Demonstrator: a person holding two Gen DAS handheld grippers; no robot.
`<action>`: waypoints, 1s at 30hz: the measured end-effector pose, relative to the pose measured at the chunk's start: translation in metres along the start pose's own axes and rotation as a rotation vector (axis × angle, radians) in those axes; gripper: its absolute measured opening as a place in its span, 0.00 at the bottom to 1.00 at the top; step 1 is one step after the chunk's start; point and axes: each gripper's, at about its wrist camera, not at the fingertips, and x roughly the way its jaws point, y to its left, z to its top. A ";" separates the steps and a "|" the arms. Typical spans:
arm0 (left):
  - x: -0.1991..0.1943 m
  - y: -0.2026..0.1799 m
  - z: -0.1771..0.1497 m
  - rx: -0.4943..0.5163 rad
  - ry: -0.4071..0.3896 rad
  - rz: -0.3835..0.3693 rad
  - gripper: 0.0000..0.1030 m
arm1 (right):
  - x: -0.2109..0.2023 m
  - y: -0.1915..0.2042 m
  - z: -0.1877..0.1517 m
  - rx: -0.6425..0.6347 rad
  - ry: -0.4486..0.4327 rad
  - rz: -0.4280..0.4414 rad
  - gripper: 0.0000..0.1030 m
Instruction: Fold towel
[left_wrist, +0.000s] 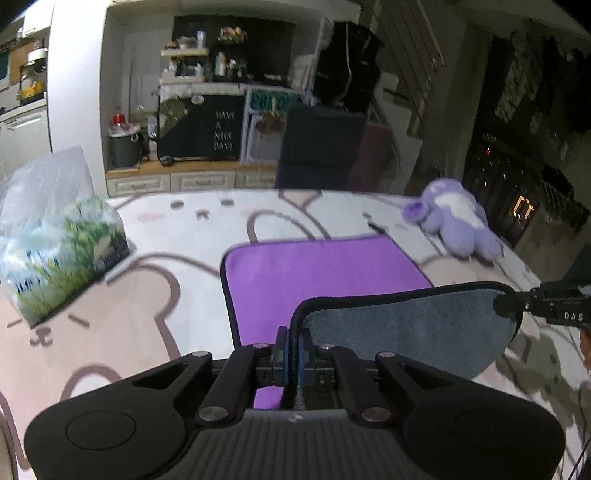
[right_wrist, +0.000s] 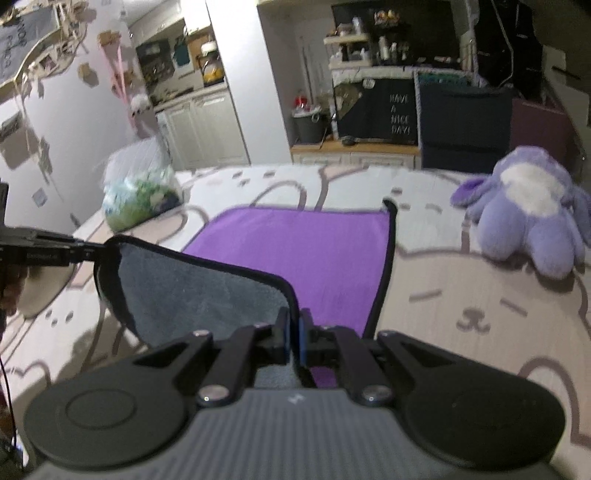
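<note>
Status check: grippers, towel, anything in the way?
Left gripper and right gripper shut on towel corners. Near edge lifted, grey underside showing. Plush and tissue pack off to the sides, clear.

Dim indoor light, with the room beyond darker and black fisheye corners bending the edges. Motion blur smears the clear plastic tissue pack (left_wrist: 55, 236) and purple plush toy (right_wrist: 532, 210); soft shadows fall on the bear-print bed cover (left_wrist: 155, 288).

right claw (right_wrist: 293, 338) pinching towel (right_wrist: 295, 251), plush (right_wrist: 528, 214)
</note>
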 end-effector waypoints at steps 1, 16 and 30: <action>0.001 0.001 0.004 -0.004 -0.013 0.004 0.04 | 0.000 -0.001 0.005 0.003 -0.012 -0.002 0.05; 0.037 0.009 0.057 0.012 -0.094 0.049 0.04 | 0.036 -0.018 0.069 0.010 -0.118 -0.056 0.05; 0.096 0.029 0.085 0.055 -0.064 0.073 0.04 | 0.090 -0.031 0.105 -0.017 -0.100 -0.143 0.05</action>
